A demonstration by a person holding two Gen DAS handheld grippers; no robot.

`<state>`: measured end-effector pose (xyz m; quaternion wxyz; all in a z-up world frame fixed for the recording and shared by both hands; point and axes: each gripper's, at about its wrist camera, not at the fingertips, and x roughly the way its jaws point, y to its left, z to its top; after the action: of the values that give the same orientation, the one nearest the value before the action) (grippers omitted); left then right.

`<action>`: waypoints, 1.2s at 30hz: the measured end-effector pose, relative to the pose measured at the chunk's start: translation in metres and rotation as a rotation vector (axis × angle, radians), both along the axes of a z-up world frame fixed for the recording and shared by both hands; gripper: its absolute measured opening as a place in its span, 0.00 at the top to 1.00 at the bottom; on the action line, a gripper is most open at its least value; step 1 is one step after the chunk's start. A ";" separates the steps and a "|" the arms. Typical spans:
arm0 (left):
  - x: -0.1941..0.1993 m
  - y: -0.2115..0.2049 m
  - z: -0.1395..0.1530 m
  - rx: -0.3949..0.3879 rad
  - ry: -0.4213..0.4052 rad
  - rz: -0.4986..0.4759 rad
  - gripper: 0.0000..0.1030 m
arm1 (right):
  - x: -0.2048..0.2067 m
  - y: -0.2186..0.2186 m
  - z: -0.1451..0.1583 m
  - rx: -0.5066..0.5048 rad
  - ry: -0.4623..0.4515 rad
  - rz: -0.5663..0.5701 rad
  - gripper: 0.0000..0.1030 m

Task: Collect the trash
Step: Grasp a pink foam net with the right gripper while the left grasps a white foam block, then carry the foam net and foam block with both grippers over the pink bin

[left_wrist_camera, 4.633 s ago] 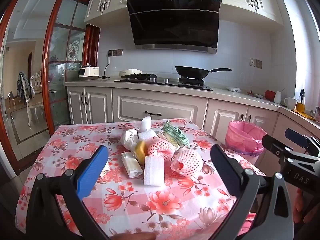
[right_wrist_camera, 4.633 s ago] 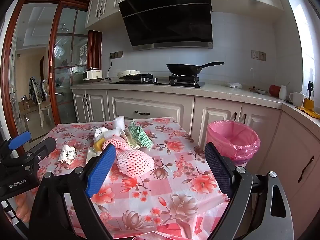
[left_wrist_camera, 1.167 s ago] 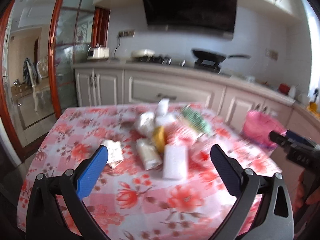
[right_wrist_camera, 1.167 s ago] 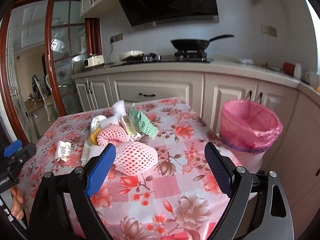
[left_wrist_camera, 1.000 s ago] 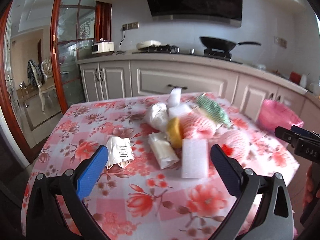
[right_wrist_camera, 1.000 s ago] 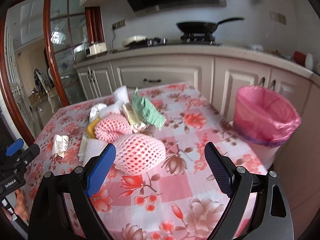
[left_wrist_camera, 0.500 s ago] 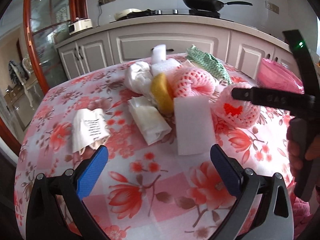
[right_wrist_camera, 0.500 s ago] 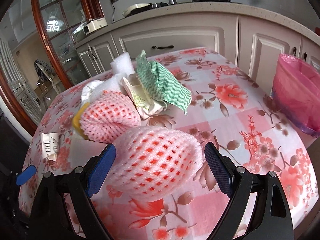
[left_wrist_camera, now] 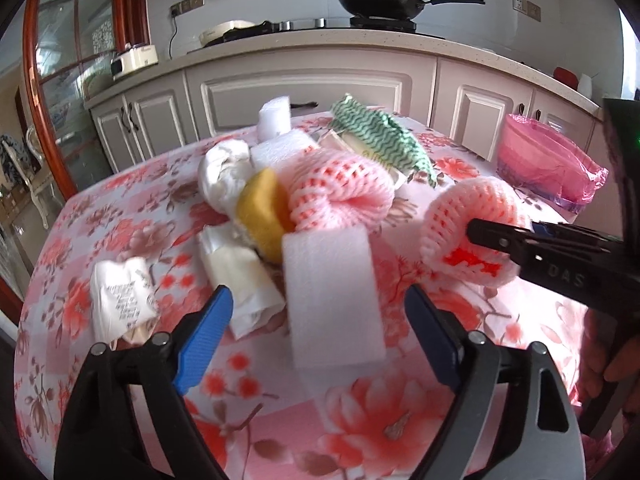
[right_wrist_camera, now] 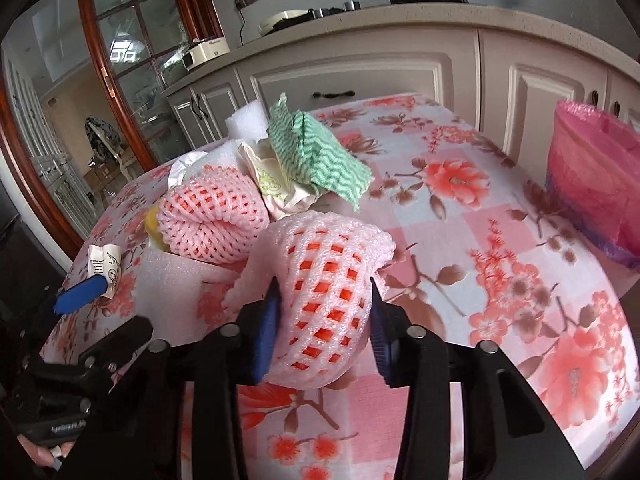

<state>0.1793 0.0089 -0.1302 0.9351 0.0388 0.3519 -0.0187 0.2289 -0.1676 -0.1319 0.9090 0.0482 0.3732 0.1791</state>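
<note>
A pile of trash lies on the floral table (left_wrist_camera: 248,384). My right gripper (right_wrist_camera: 322,322) is shut on a pink foam fruit net (right_wrist_camera: 320,280), also seen in the left wrist view (left_wrist_camera: 468,228). My left gripper (left_wrist_camera: 316,320) is open over a white foam sheet (left_wrist_camera: 332,292), its fingers either side of it. Behind lie a second pink net (left_wrist_camera: 340,196), a yellow sponge (left_wrist_camera: 260,212), a white plastic packet (left_wrist_camera: 240,276), a crumpled paper (left_wrist_camera: 120,300) and a green-striped cloth (right_wrist_camera: 312,156). A pink-lined trash bin (right_wrist_camera: 596,176) stands right of the table.
Kitchen cabinets and a counter (left_wrist_camera: 320,40) with a stove and black pan (left_wrist_camera: 380,2) run behind the table. A glass door with a red wooden frame (right_wrist_camera: 100,100) is at the left. The table's right edge is close to the bin.
Both grippers moved down and forward to the pile. My right gripper closed on the nearer pink foam net. My left gripper narrowed around the white foam sheet.
</note>
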 end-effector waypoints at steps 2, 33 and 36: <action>0.006 -0.008 -0.002 0.027 -0.005 -0.004 0.23 | -0.003 -0.005 0.001 0.003 -0.004 -0.005 0.66; 0.005 -0.052 0.016 0.044 -0.051 -0.116 0.50 | -0.027 -0.059 0.026 0.023 -0.116 -0.123 0.67; 0.012 -0.074 0.024 0.041 -0.061 -0.167 0.50 | -0.029 -0.076 0.032 0.019 -0.133 -0.169 0.67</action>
<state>0.1917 -0.0650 -0.1062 0.9396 0.0875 0.3191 -0.0881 0.2001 -0.2434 -0.1002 0.9431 0.0759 0.3051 0.1081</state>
